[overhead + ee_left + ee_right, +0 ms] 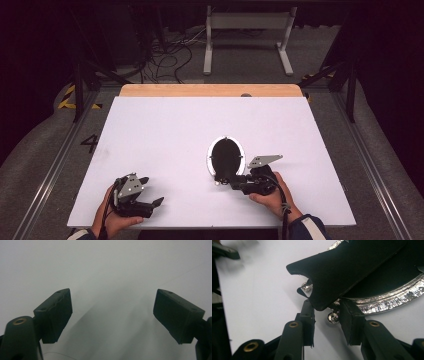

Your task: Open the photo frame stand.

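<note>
An oval picture frame (226, 156) with a silvery rim and a black back lies flat on the white tabletop (165, 130), a little right of the middle and toward the person's side. The right gripper (226, 179) is held low at the frame's near end by the right hand (272, 197), its grey three-cornered plate standing up just right of the frame. In the right gripper view the black fold-out stand (342, 270) of the frame lifts off the back and slants down toward the camera, and its rounded lower tip dips into the gap between the two black fingers (308, 322). The fingers are drawn close together there, but whether they actually pinch the tip or merely flank it cannot be told. A small silver ball foot (332, 318) of the frame sits on the tabletop between the fingers, just beneath the stand's tip, and a second one shows farther back beside the stand. The embossed silvery rim curves off to the right of the fingers. The left gripper (150, 192) rests near the tabletop's front left corner in the left hand (112, 220), well apart from the frame. In the left gripper view its fingers (56, 315) are spread wide, released, with bare white surface between them.
</note>
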`<state>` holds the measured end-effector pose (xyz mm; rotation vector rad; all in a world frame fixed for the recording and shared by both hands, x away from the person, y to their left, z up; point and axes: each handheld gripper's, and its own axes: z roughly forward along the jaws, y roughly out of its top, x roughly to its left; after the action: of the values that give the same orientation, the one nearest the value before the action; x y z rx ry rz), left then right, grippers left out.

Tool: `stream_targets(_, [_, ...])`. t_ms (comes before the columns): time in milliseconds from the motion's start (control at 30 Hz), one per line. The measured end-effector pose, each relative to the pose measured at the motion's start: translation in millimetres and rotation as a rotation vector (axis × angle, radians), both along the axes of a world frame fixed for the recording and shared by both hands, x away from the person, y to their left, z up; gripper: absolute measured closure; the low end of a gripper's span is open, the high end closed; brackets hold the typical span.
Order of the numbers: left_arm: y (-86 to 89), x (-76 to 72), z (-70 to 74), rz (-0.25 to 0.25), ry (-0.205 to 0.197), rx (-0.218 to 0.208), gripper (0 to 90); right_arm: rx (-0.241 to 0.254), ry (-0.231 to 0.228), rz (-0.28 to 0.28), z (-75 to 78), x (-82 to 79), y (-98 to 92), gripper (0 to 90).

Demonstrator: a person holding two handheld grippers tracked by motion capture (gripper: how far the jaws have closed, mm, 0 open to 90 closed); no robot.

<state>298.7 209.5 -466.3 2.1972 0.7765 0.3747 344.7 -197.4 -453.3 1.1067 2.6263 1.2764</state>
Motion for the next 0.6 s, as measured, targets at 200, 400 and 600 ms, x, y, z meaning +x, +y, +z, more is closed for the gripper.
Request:
stream_targets(200, [-1.5,1.3,-1.4,0.001,0.011,0.006,16.7,0.105,0.077,-0.015,-3.6,7.8,-6.7,59.1])
stream_targets(400, [-5.3,2.9,-2.8,0.007,0.016,0.032,18.0,0.223,0.192,-0.036,-8.9,15.4,-13.3,54.4])
stream_targets(600, [-6.4,2.5,-3.0,0.005,0.020,0.043,18.0,0.217,0.191,-0.013,-8.5,16.5,-13.3,52.6])
